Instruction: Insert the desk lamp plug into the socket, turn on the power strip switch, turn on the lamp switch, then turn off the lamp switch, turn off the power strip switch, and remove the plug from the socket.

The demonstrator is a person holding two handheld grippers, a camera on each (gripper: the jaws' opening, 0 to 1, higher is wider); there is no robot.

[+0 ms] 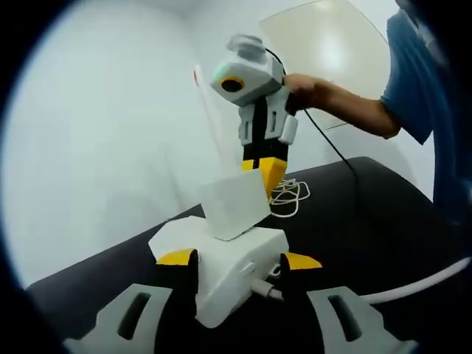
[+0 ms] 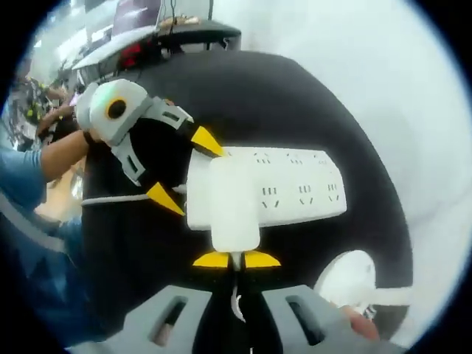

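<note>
A white power strip (image 2: pixel 295 193) lies on the black table (image 2: pixel 295 96). My left gripper (image 1: pixel 239 260) holds its cable end (image 1: pixel 221 284), one yellow tip against each side; it appears as the left gripper (image 2: pixel 184 169) in the right gripper view. The lamp's white block plug (image 1: pixel 234 208) stands on the strip's face, and I cannot tell how deep its prongs sit. My right gripper (image 2: pixel 237 259) is shut on the plug's (image 2: pixel 234 210) rear end, where a thin cord leaves between the tips. From above it reaches the plug as the right gripper (image 1: pixel 270 174).
The lamp's round white base (image 2: pixel 352 279) sits at the table's near right, with a fingertip (image 2: pixel 361 326) beside it. A loose white cord coil (image 1: pixel 291 195) lies behind the strip. The strip's own cable (image 1: pixel 413 284) runs off right. A person's arm (image 1: pixel 354 110) holds the right gripper.
</note>
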